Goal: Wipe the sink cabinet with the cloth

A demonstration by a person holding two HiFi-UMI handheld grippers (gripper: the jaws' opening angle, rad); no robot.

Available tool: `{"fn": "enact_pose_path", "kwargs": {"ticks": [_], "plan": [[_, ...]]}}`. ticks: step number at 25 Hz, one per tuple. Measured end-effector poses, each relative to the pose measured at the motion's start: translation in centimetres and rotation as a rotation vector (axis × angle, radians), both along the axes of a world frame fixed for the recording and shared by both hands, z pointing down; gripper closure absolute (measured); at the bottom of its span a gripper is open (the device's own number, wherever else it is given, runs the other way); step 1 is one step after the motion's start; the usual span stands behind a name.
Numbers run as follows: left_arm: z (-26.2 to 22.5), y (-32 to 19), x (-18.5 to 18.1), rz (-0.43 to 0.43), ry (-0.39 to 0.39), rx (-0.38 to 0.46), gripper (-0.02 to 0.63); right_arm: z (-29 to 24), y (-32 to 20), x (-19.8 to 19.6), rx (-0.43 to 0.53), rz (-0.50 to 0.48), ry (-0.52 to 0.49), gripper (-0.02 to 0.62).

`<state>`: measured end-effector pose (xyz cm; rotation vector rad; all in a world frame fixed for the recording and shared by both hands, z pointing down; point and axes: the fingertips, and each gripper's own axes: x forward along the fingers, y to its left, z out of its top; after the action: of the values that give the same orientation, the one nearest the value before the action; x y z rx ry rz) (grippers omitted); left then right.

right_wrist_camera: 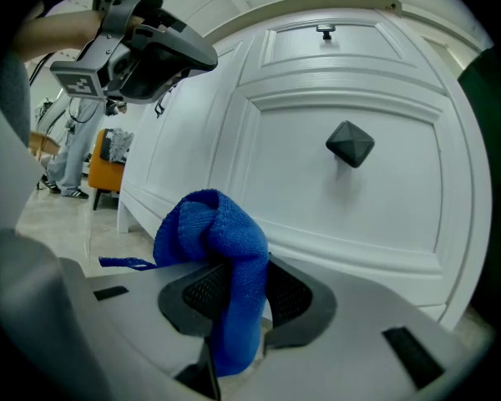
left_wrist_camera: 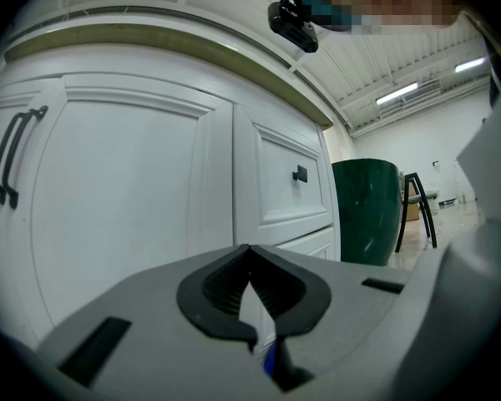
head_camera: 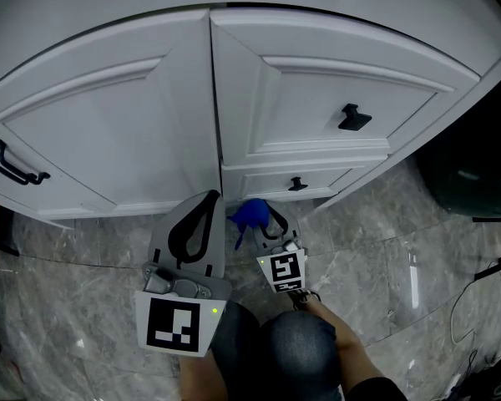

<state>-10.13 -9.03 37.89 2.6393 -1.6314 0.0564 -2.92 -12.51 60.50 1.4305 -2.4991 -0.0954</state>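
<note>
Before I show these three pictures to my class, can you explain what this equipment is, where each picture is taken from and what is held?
There is no robot: a person holds a two-jaw gripper in each hand. The head view looks down from a camera on the person's head; the other two come from cameras riding on the grippers. The right gripper is shut on a blue cloth near the white sink cabinet. The left gripper is shut and empty. The floor is grey and marbled.
</note>
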Motion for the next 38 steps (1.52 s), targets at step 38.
{"fn": "enact_pose_path", "kwargs": {"ticks": [38], "plan": [[-0.2, 0.1, 0.7, 0.015, -0.015, 0.010, 0.606, 0.2, -0.3, 2.4, -0.015, 0.055, -0.017, 0.480]]}}
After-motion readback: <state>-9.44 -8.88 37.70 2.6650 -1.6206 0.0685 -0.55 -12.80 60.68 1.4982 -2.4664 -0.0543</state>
